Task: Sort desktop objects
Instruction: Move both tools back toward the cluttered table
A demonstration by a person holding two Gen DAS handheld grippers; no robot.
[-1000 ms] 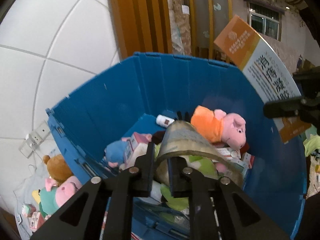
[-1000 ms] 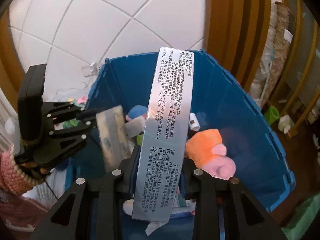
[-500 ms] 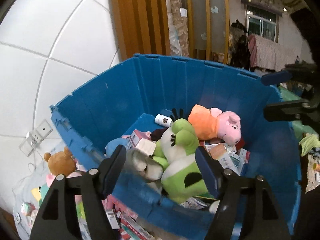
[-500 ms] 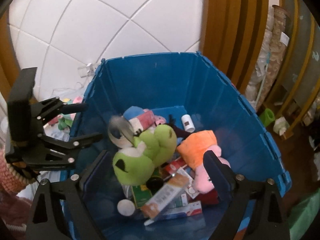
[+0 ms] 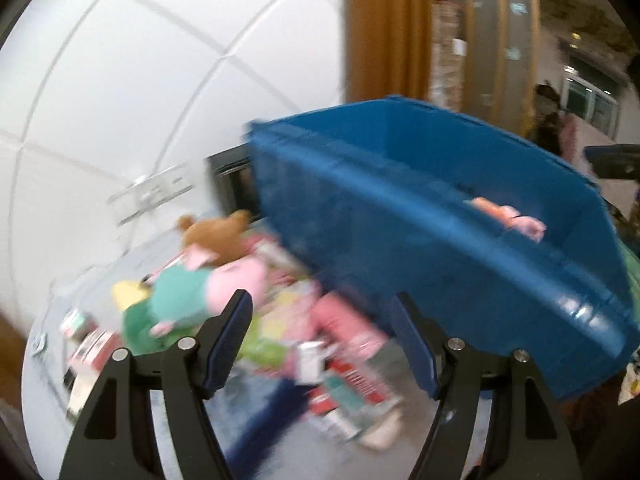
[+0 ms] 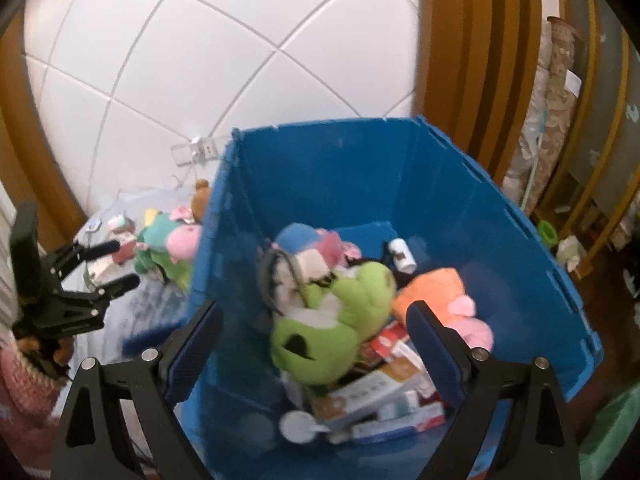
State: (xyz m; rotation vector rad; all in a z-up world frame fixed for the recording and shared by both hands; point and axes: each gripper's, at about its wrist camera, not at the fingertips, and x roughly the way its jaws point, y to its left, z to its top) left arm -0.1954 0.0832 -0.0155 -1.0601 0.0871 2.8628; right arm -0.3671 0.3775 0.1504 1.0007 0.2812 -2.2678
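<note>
A big blue bin point(image 6: 440, 208) holds a green frog plush point(image 6: 340, 312), an orange-and-pink pig plush point(image 6: 448, 300), a tape roll point(image 6: 276, 276), a small white bottle point(image 6: 402, 256) and several boxes. My right gripper point(image 6: 316, 344) is open and empty above the bin's near side. My left gripper point(image 5: 324, 340) is open and empty, left of the bin point(image 5: 440, 216), over a blurred pile of toys and boxes. The pile includes a pink-and-teal pig plush point(image 5: 200, 292) and a brown bear plush point(image 5: 218, 230). The left gripper also shows in the right wrist view point(image 6: 112, 264).
A white tiled wall point(image 6: 180, 60) with a socket point(image 6: 196, 148) stands behind the bin and pile. Wooden slats point(image 6: 480, 40) are at the back right. The pile lies on a pale surface point(image 5: 60, 360). The left wrist view is motion-blurred.
Both grippers opened and dropped what they held into the bin: the left a tape roll, the right a long box. The left gripper then swung left, out over the pile beside the bin.
</note>
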